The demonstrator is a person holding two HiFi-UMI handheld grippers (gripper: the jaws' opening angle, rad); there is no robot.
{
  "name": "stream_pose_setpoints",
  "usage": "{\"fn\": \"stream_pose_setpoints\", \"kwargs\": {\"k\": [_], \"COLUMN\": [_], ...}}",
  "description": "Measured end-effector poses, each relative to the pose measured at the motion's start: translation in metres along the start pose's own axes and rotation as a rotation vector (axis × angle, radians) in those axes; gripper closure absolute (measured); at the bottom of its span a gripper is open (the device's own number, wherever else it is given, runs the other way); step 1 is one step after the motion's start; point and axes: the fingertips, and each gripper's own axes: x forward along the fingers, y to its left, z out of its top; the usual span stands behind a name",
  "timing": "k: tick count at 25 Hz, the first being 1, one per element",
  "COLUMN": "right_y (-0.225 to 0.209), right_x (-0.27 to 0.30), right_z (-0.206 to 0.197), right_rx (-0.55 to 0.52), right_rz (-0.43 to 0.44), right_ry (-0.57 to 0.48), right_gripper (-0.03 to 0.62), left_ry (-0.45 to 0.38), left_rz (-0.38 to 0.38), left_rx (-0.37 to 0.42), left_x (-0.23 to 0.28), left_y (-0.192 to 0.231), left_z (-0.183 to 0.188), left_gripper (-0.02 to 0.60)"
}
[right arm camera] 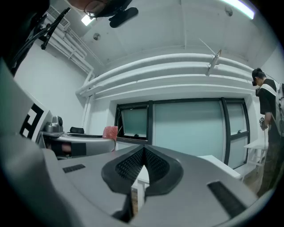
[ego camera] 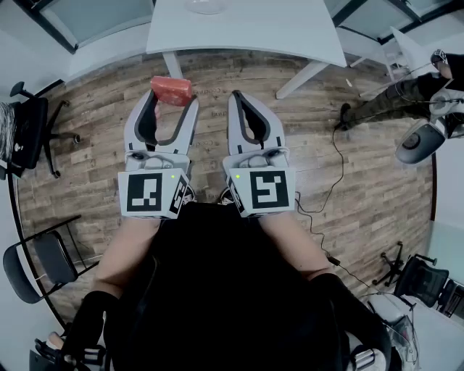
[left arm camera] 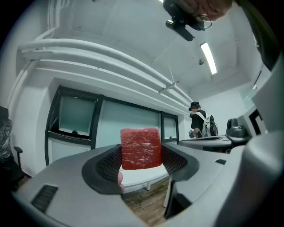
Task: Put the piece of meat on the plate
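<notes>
The piece of meat [ego camera: 171, 90] is a red, flat, square slab held level in the air over the wooden floor. My left gripper [ego camera: 172, 100] is shut on it, jaws spread wide with a pad on each side. In the left gripper view the meat [left arm camera: 141, 148] stands upright between the black pads [left arm camera: 105, 166] of the left gripper [left arm camera: 141, 160]. My right gripper [ego camera: 236, 96] is beside it, shut and empty, its tips meeting. From the right gripper [right arm camera: 143, 156] view the meat [right arm camera: 110, 132] shows at the left. A pale round plate [ego camera: 206, 6] sits on the white table [ego camera: 246, 32] ahead.
Black office chairs [ego camera: 29, 130] stand at the left and another [ego camera: 424, 279] at the lower right. A person [ego camera: 406, 90] stands at the right, with a black cable [ego camera: 335, 167] trailing over the wooden floor. The table's white legs [ego camera: 301, 80] reach down toward the grippers.
</notes>
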Motion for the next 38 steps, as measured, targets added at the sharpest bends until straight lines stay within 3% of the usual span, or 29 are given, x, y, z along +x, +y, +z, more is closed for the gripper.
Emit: {"fn": "stream_pose_setpoints", "kwargs": {"k": [18,29,38], "right_y": [0.062,0.022,-0.056], "right_x": [0.019,0.088,0.165], "right_z": [-0.003,-0.020,-0.022], "right_rx": [0.071,0.105,0.107], "right_rz": [-0.073,-0.036,0.039], "right_ry": [-0.011,-0.016,-0.013], "right_gripper": [0.591,0.591,0.591], "left_ry": [-0.009,0.000,0.028], "left_rz": [-0.074,-0.056,-0.012], "left_rx": [-0.033,-0.012,0.001], "left_x": [-0.025,0.042,0.144], "left_y": [0.062,0.080,0.073], "left_z": [-0.004,-0.017,-0.027], "left_gripper": [0.301,0.301,0.301]}}
